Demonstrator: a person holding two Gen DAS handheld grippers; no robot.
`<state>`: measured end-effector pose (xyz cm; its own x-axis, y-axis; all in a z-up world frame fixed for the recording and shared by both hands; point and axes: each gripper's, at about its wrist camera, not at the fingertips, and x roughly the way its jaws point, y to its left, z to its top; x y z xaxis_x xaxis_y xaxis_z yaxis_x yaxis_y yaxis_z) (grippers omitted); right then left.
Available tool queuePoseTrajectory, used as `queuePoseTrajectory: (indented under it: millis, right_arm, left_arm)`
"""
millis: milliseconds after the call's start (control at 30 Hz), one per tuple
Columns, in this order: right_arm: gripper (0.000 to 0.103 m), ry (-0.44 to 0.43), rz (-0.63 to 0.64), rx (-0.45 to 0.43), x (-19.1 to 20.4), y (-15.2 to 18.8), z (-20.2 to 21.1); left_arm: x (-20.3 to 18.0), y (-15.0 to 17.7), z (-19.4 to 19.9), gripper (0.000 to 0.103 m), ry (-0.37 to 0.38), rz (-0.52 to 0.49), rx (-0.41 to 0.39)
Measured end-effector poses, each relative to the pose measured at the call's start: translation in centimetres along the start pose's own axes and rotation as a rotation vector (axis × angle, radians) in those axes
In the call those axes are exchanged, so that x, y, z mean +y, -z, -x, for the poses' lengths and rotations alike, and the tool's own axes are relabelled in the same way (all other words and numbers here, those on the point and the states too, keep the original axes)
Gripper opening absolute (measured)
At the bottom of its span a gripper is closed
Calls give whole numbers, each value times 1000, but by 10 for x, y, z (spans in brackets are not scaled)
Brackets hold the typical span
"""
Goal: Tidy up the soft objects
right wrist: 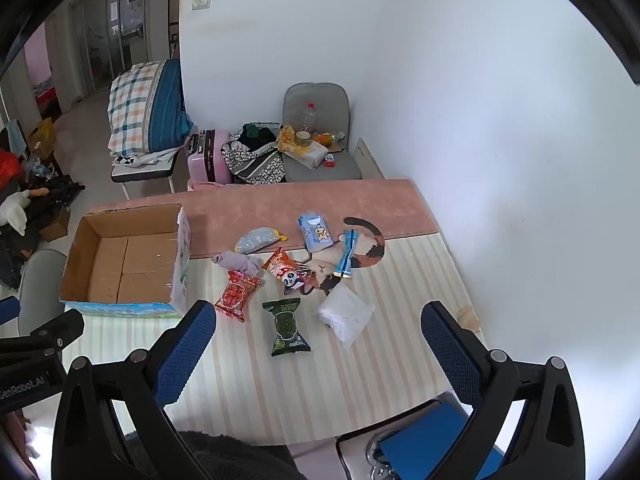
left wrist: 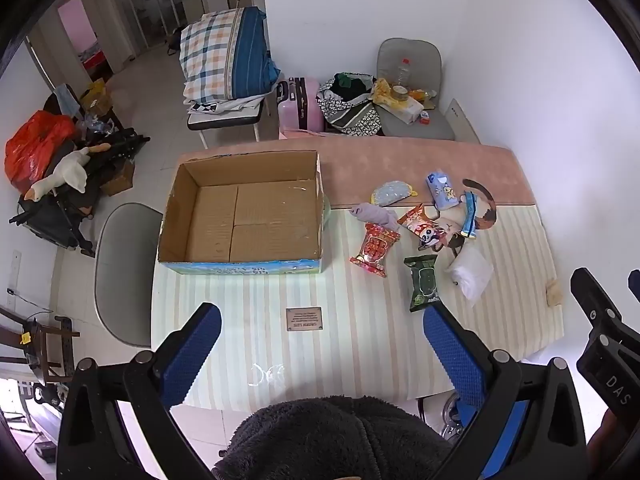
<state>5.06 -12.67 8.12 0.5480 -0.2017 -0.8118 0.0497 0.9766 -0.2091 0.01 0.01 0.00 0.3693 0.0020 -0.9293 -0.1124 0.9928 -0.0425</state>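
Currently, both grippers, left gripper [left wrist: 322, 344] and right gripper [right wrist: 318, 336], hover with jaws wide, holding nothing. Soft packets, including the green packet [right wrist: 287, 326], lie on the desk [right wrist: 280, 392] beside the cardboard box [left wrist: 240, 216]. "GenRobot.AI" marks the left gripper.

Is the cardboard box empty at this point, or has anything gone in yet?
Empty. The box shows only its bare cardboard floor in both views; the packets all lie on the table beside it.
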Motion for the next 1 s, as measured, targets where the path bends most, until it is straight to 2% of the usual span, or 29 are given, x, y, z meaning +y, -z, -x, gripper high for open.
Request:
queuePoseTrajectory:
  millis: [267, 500, 1000]
  right_arm:
    - [103, -16, -17, 14, -2, -1, -2]
    - [103, -8, -16, -3, -1, -2, 0]
    - [103, -16, 3, -16, 6, -6, 3]
  left_arm:
    - [3, -2, 1, 103, -10, 0, -3]
    - [-15, -9, -7, 103, -21, -14, -6]
    - [-3, -11, 6, 103, -9, -9, -25]
